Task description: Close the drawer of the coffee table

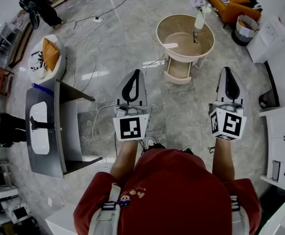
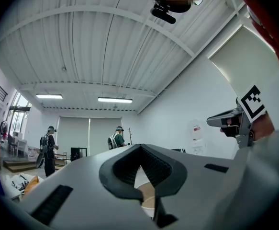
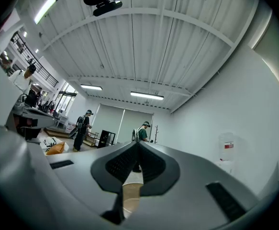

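1. The left gripper [image 1: 136, 74] is clenched. In the left gripper view its two jaws meet at the tips [image 2: 140, 146] and nothing is between them.
2. The right gripper [image 1: 226, 71] is clenched too. In the right gripper view the jaw tips [image 3: 138, 143] touch each other and hold nothing.
3. Both grippers are held out in front of the person in a red shirt [image 1: 181, 190], side by side and well apart, pointing forward a little above level.
4. The drawer [image 1: 179, 71] of the coffee table [image 1: 167, 45] is ahead of the grippers, in the gap between them. It stands open, pulled out from under the round top toward the person. No gripper touches it.
5. On the round top, farther ahead, stand a white vase [image 1: 199, 19] with flowers and a pair of glasses [image 1: 195, 37].
6. To the left of the left gripper is a grey metal table [image 1: 59, 131], and ahead of it a round white chair [image 1: 59, 70] with an orange cushion [image 1: 50, 54].
7. Cables [image 1: 91, 48] lie on the marble floor [image 1: 181, 116] ahead of the left gripper.
8. Far ahead of the right gripper are an orange sofa [image 1: 225, 1] and a basket [image 1: 246, 29].
9. In the gripper views two people [image 3: 141, 132] stand far ahead in the room.
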`<action>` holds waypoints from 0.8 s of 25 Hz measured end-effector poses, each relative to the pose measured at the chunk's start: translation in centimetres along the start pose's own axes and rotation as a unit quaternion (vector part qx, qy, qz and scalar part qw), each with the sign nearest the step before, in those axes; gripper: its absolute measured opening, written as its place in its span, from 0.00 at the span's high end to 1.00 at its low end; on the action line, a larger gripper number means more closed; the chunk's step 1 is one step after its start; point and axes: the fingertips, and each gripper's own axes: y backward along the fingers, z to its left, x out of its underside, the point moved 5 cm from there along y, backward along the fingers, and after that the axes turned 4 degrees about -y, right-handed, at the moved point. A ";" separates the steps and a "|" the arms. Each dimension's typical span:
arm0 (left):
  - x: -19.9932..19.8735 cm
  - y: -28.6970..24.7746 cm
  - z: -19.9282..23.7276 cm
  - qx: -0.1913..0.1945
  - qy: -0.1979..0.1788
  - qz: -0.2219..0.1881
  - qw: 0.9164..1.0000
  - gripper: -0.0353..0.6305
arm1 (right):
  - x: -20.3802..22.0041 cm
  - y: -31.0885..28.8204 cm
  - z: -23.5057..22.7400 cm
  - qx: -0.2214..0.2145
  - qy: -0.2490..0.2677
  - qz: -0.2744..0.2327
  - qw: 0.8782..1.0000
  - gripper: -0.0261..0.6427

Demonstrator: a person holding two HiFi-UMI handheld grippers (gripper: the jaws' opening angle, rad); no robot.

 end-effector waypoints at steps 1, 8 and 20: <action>0.4 0.4 0.8 -0.003 0.000 0.006 1.000 0.93 | 0.3 -0.3 1.0 -0.005 -0.005 0.002 1.000 0.92; 3.8 3.3 7.3 -0.034 -0.006 0.039 0.999 0.93 | 2.4 -2.7 9.3 -0.047 -0.038 0.013 0.998 0.92; 8.6 5.8 11.9 -0.026 0.010 0.053 0.998 0.93 | 4.5 -4.4 15.7 -0.074 -0.066 0.023 0.995 0.92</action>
